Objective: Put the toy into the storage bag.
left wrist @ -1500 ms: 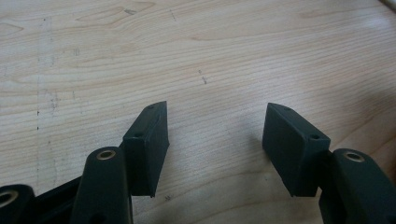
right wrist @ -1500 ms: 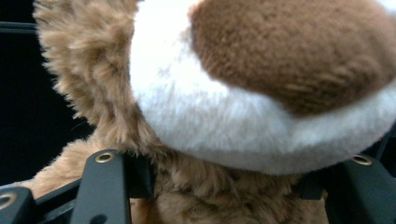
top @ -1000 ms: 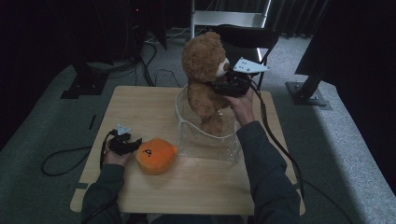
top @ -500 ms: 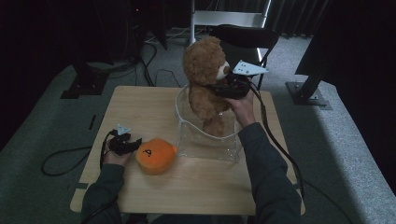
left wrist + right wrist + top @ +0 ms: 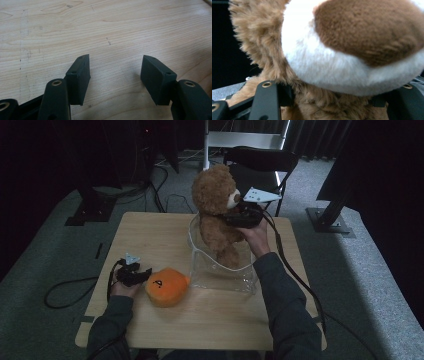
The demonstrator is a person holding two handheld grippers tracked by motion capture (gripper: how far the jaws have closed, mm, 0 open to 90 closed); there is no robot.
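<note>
The right gripper had its jaws pinching the teddy bear at the neck, over the clear container near the surface's far edge.

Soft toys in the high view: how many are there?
2. A brown teddy bear is held at the neck by the right gripper, its legs inside the clear container. An orange plush toy lies on the table beside the left gripper. None seem hidden.

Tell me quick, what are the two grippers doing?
Left gripper: open, nothing between its jaws, over the table.
Right gripper: shut on the teddy bear, at its neck.
</note>
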